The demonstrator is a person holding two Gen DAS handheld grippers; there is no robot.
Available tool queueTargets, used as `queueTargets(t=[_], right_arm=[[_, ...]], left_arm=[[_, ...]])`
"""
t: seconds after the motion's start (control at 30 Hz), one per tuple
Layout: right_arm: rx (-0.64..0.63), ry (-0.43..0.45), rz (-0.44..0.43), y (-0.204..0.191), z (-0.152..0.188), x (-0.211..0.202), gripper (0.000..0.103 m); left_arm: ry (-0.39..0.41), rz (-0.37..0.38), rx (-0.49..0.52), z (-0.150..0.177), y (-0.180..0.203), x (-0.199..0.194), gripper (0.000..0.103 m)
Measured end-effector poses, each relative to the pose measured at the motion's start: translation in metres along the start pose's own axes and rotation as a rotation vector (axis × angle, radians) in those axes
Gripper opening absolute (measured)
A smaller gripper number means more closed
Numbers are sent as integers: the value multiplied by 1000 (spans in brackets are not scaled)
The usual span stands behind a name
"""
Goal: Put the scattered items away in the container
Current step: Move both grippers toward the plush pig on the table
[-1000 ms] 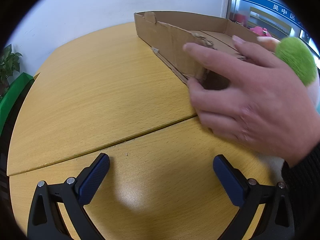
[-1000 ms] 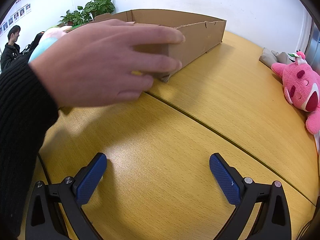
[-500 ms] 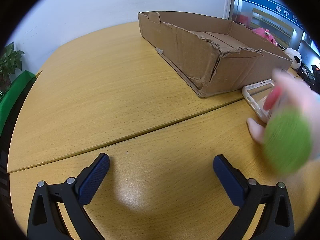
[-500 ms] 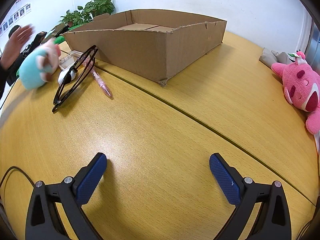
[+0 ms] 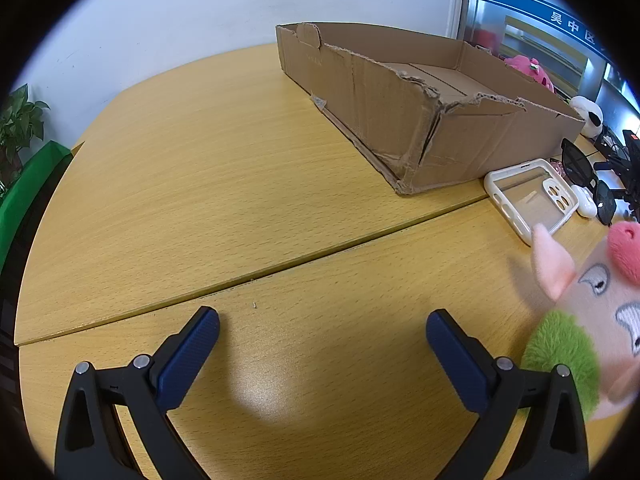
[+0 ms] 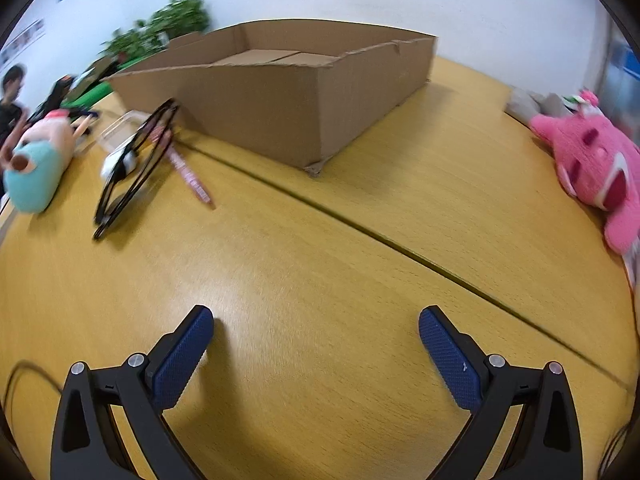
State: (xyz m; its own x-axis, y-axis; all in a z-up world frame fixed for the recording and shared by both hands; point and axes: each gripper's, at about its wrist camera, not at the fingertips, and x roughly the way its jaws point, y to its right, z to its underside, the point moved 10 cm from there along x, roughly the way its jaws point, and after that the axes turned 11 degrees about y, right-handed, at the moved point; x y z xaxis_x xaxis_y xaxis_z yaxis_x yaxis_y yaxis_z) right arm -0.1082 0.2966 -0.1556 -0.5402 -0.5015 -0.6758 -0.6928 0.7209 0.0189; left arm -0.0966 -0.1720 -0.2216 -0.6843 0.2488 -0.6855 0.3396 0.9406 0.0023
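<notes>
An open cardboard box [image 5: 472,148] [image 6: 304,96] lies on the wooden table, with nothing visible inside. Beside it lie a clear phone case [image 5: 528,196], black sunglasses [image 5: 584,176] [image 6: 136,168], a white earbud case [image 5: 585,205], a pink pen [image 6: 192,176] and a pig plush [image 5: 600,320] [image 6: 40,160]. My left gripper [image 5: 322,330] is open and empty over the table, the plush close to its right finger. My right gripper [image 6: 316,330] is open and empty, well short of the box.
A pink plush bear [image 6: 592,168] lies at the table's right edge in the right wrist view. Potted plants [image 6: 160,36] stand behind the box. A person [image 6: 10,92] is at the far left. A table seam [image 5: 240,276] runs across.
The bare hand that covered the box corner has put the pig plush down on the table and withdrawn. The right gripper view has shifted and is blurred; both grippers stay open.
</notes>
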Motion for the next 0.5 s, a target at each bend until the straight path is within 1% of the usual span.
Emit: queueTargets(t=[0.07, 0.23, 0.27, 0.33, 0.4, 0.43, 0.5], right_arm=[[20, 0, 23, -2, 0, -1, 103], [33, 0, 36, -4, -4, -2, 103], [35, 0, 40, -4, -5, -2, 103], [57, -1, 64, -4, -6, -1, 103], [96, -1, 106, -5, -6, 0, 103], [118, -2, 132, -8, -6, 0, 103], [124, -2, 141, -15, -4, -2, 103]], left_arm=[[0, -2, -2, 0, 0, 0, 103], [0, -8, -6, -2, 5, 3, 103], [0, -9, -5, -6, 6, 9, 103], [0, -10, -9, -3, 0, 5, 103], [1, -5, -9, 0, 0, 1, 103], [3, -5, -11, 5, -12, -7, 102], [15, -1, -23, 9, -8, -15, 102]])
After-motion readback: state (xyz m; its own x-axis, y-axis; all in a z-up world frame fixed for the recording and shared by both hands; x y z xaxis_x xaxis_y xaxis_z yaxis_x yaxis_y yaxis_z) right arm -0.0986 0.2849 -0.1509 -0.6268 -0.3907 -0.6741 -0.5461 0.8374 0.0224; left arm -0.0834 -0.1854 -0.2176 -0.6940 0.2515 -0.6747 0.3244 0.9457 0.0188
